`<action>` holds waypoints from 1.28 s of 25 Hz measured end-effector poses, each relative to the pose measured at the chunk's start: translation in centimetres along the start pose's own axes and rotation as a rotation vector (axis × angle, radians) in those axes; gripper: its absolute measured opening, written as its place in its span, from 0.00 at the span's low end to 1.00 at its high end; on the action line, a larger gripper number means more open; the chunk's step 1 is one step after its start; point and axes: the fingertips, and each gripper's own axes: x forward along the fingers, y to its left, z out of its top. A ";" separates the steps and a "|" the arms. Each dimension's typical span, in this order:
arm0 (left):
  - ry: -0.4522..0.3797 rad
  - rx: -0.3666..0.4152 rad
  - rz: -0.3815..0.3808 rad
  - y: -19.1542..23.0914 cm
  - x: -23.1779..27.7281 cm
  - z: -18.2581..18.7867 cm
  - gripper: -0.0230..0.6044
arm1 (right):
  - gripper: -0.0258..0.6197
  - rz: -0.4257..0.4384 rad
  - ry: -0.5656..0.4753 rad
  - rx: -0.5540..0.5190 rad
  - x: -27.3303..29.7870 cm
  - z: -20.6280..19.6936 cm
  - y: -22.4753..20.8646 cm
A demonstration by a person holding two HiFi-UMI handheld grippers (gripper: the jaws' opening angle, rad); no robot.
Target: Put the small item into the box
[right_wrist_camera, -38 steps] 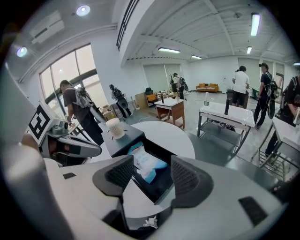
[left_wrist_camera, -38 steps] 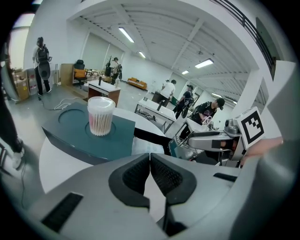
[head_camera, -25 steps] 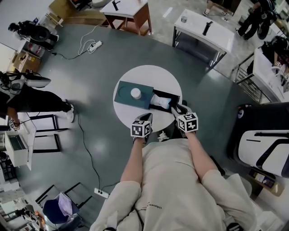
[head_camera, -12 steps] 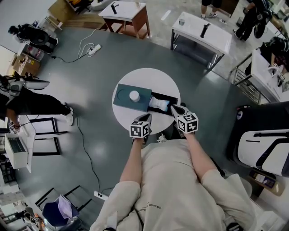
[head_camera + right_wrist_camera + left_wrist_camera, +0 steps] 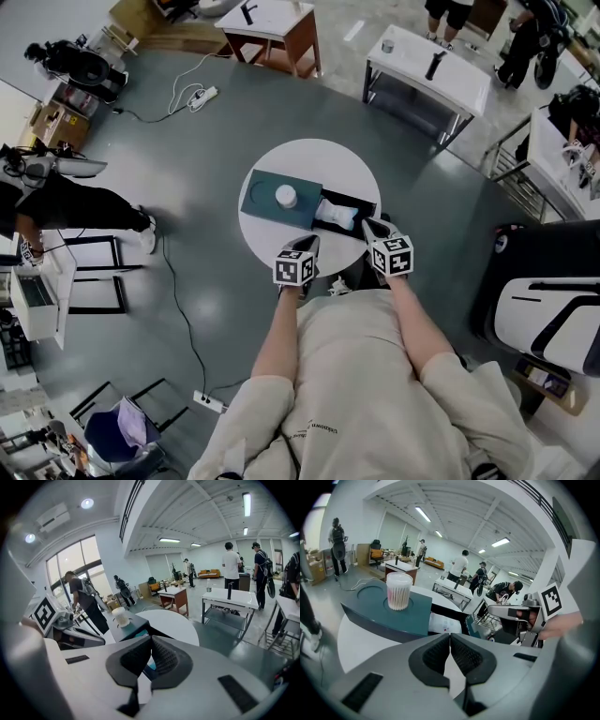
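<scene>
1. Head view: the small cup (image 5: 286, 196) stands upright on top of the teal box (image 5: 267, 214). It is ahead of the left gripper (image 5: 308, 244), which is nearer to it than the right gripper (image 5: 368, 226).
2. Left gripper view: the jaws are pressed together and hold nothing. The cup is ahead, a bit to the left.
3. Right gripper view: the jaws are pressed together and hold nothing. The cup is further off to the left.

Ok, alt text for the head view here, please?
Seen from above, a person holds the left gripper and right gripper at the near edge of a round white table. On it lies a teal box with a small white jar on top; a black drawer at its right end holds a white packet.
</scene>
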 end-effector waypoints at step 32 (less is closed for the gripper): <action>0.024 0.047 -0.037 -2.0 1.1 -0.6 0.08 | 0.09 0.080 0.051 0.098 -1.3 -2.6 -0.1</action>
